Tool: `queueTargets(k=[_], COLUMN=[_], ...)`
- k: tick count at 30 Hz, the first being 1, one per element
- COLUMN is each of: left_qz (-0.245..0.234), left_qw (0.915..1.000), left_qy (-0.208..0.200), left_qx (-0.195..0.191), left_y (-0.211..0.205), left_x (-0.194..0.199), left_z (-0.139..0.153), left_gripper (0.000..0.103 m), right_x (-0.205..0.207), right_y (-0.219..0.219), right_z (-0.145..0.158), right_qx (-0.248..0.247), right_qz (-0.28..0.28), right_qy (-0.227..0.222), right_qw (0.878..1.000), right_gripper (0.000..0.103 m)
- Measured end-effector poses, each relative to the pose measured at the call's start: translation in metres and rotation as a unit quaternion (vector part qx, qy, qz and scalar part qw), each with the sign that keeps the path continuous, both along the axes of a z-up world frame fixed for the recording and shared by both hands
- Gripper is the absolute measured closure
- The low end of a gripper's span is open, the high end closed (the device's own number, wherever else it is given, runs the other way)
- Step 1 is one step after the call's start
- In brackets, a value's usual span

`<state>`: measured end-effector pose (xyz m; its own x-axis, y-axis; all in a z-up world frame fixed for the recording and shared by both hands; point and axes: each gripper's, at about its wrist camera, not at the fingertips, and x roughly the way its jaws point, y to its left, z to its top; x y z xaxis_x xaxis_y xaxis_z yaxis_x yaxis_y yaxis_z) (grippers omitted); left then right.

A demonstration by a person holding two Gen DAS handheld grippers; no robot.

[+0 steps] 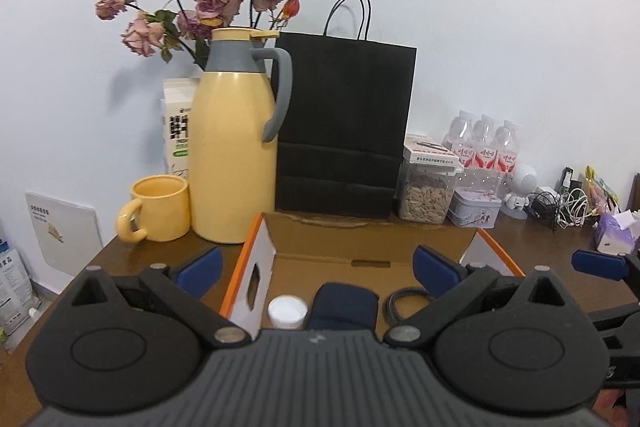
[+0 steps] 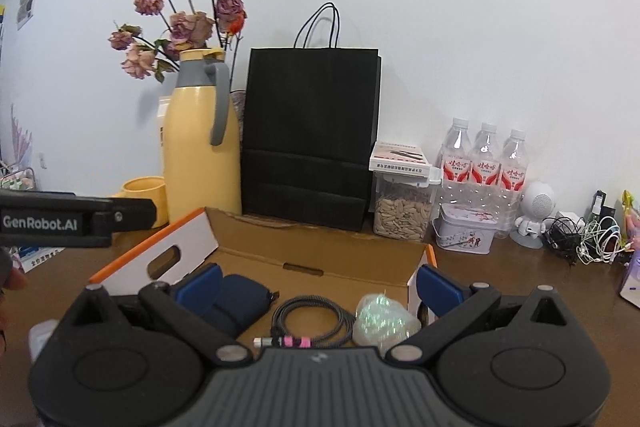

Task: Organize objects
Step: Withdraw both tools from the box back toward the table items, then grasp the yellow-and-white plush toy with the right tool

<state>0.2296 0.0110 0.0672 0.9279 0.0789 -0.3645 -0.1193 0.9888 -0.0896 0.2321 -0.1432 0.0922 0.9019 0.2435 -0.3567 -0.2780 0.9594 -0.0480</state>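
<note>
Blue-padded fingers of the left gripper (image 1: 318,267) stand wide apart, holding nothing, above the open cardboard box (image 1: 372,241); the right gripper (image 2: 318,285) is likewise spread and empty. Inside the box lie a white-capped bottle (image 1: 286,311), a navy pouch (image 2: 236,303), a coiled cable (image 2: 312,319) and an iridescent wrapped bundle (image 2: 380,319). Behind stand a yellow thermos (image 1: 234,147) and a black paper bag (image 1: 344,127).

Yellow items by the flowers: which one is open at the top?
The yellow mug, left of the yellow thermos jug. Its mouth is bare, showing the inside, while the taller jug is capped by a grey-collared lid.
</note>
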Motion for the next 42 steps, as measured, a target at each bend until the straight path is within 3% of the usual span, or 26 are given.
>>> queueTargets(k=[14,25,33,39,42], left_qz=[0.007,0.004,-0.007,0.001,0.004], left_qw=[0.9999,0.9994,0.9988,0.9986,0.9985], left_qy=[0.007,0.032,0.047,0.052,0.055], left_qx=[0.013,0.011,0.009,0.002,-0.001], left_y=[0.011,0.019,0.027,0.034,0.038], left_x=[-0.088,-0.138,-0.16,-0.159,-0.16], left_z=[-0.002,-0.026,-0.045,-0.05,-0.053], left_gripper=[0.0,0.0,0.0,0.0,0.0], right_x=[-0.085,-0.133,-0.148,-0.13,-0.113], right_y=[-0.024,-0.043,-0.048,-0.049,-0.047], right_z=[-0.008,-0.032,-0.049,-0.051,-0.055], right_qx=[0.0,-0.007,0.001,0.011,0.007], right_qz=[0.0,-0.01,-0.016,-0.027,-0.03], right_qy=[0.007,0.034,0.057,0.076,0.097], right_qw=[1.0,0.999,0.998,0.997,0.995], right_gripper=[0.0,0.0,0.0,0.0,0.009])
